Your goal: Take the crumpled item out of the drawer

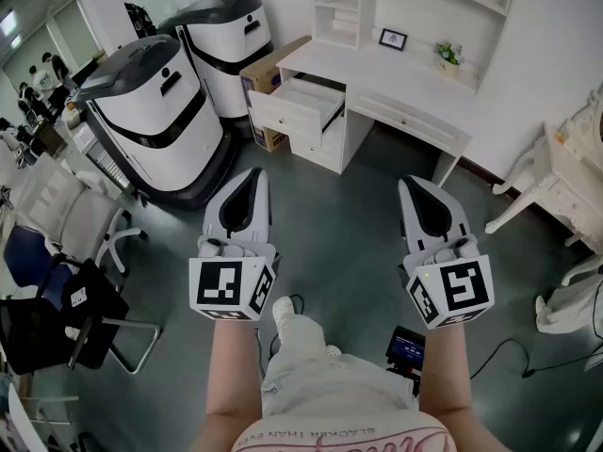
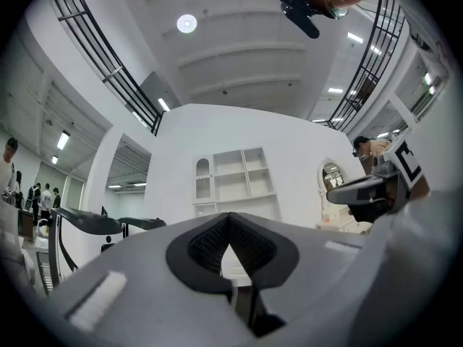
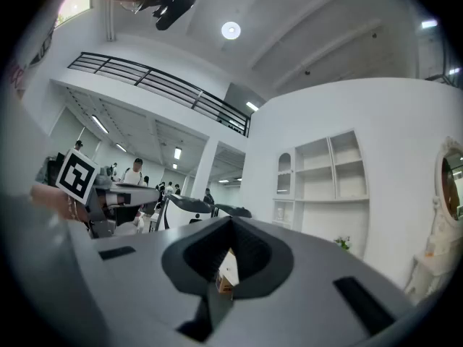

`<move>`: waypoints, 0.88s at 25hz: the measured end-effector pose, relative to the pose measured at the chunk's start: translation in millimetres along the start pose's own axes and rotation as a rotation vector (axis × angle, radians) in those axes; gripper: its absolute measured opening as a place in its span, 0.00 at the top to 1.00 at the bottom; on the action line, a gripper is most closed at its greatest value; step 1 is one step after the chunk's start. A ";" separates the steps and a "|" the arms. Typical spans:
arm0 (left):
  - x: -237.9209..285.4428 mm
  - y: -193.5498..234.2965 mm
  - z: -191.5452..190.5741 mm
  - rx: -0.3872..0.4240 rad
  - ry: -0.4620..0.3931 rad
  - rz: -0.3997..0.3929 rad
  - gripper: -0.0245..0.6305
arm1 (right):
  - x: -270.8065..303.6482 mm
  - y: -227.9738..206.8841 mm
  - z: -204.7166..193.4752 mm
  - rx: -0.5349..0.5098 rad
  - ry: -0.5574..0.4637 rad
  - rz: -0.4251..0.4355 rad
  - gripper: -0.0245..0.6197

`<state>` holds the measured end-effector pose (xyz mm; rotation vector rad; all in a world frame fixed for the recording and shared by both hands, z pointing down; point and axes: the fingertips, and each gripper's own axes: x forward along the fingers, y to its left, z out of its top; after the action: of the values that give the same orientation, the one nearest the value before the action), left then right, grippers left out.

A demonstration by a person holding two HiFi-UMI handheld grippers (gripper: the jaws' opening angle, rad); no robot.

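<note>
Crumpled item's out of sight; drawer [image 1: 300, 104] open well ahead of left gripper [image 1: 251, 179] and right gripper [image 1: 415, 188], both closed, empty. Probably light, soft: I'd pinch a fold.

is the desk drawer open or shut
Open: the drawer is pulled out from the desk, its inside exposed in the head view. Whether anything lies in it cannot be told.

Both forearms [image 1: 233, 365] forward, side by side; left gripper [image 1: 251, 179] and right gripper [image 1: 413, 188] level, jaws together.
</note>
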<state>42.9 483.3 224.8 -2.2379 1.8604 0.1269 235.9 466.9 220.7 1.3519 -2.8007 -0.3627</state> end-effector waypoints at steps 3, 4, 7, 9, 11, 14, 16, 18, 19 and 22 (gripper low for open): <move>8.3 -2.9 3.0 0.003 -0.008 0.001 0.95 | 2.1 -4.8 -2.9 -0.002 -0.001 0.008 0.95; 11.2 -3.8 3.7 0.003 -0.010 0.000 0.95 | 2.2 -7.2 -3.8 0.000 0.000 0.007 0.95; 22.0 -3.2 6.0 0.005 -0.021 -0.001 0.95 | 6.2 -15.7 -4.8 0.000 -0.001 -0.004 0.95; 28.7 0.6 5.1 0.004 -0.025 -0.002 0.95 | 13.4 -19.1 -8.0 -0.008 0.005 -0.010 0.95; 35.9 6.3 0.9 0.003 -0.022 0.001 0.95 | 23.2 -22.6 -14.1 -0.010 0.013 -0.015 0.95; 51.3 18.1 -7.9 -0.002 -0.014 0.008 0.95 | 43.2 -28.0 -19.7 0.003 0.019 -0.005 0.95; 62.7 29.7 -14.5 -0.002 -0.010 0.012 0.95 | 61.0 -31.2 -23.9 0.008 0.023 -0.002 0.95; 75.2 44.7 -22.3 -0.005 -0.005 0.022 0.95 | 82.1 -33.4 -29.6 0.009 0.029 0.000 0.95; 82.2 53.1 -26.7 -0.007 -0.003 0.027 0.95 | 93.6 -33.6 -32.0 0.008 0.034 0.005 0.95; 107.7 76.6 -40.1 0.003 0.005 0.028 0.95 | 130.0 -34.4 -38.4 -0.004 0.045 0.021 0.95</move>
<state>-14.6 357.9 231.8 -2.2127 1.8939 0.1238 185.1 337.9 239.0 1.3123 -2.7733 -0.3332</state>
